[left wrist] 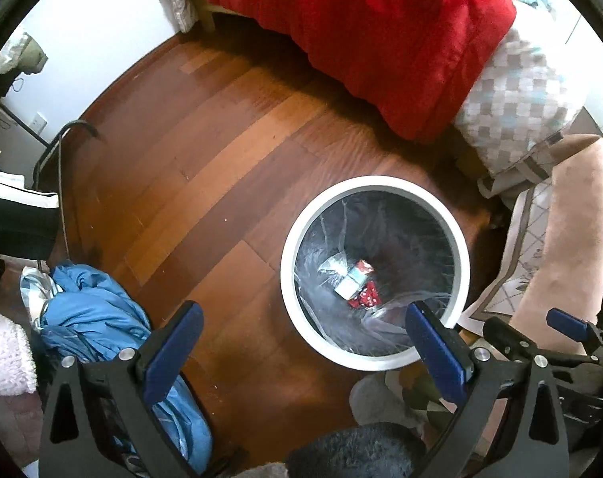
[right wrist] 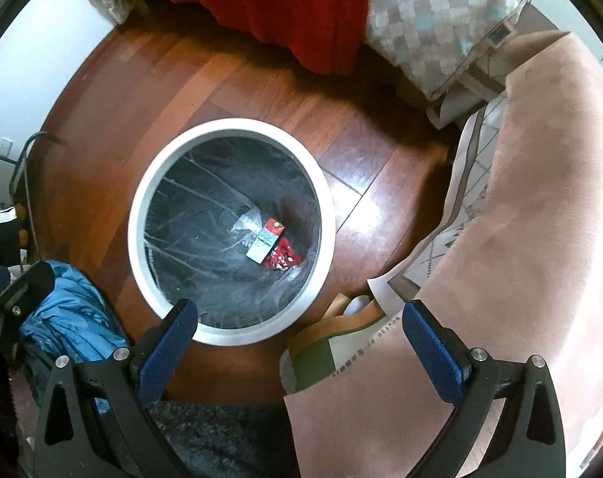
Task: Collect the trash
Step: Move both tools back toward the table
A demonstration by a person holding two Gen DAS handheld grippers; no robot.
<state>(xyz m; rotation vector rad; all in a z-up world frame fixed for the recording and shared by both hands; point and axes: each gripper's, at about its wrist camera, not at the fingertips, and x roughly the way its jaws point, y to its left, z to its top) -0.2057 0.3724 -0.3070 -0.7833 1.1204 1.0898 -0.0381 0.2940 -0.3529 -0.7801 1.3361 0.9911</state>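
Two pieces of trash already lie at the bottom of the bin [left wrist: 375, 271] in the left wrist view: a small carton [left wrist: 355, 279] and a red wrapper [left wrist: 367, 298], both resting on the clear liner. By that evidence the collecting is at least partly done (whether more litter waits elsewhere in the room, I cannot tell; none shows on the bare floor [left wrist: 205, 183] around the bin). The left gripper [left wrist: 303, 328] hangs above the floor with its jaws spread wide and nothing between them; the bin stands ahead and to the right, its near rim just behind the right-hand finger. A blue garment [left wrist: 102, 318] is heaped beside the other finger, and a red blanket [left wrist: 373, 40] drapes off the bed beyond.

From the right wrist view, the right gripper [right wrist: 299, 324] is likewise wide and empty. Here the bin [right wrist: 231, 227] sits ahead and to the left, its near rim behind the left-hand finger, with the carton [right wrist: 266, 245] and wrapper [right wrist: 282, 258] touching, deep inside, well below the jaws.
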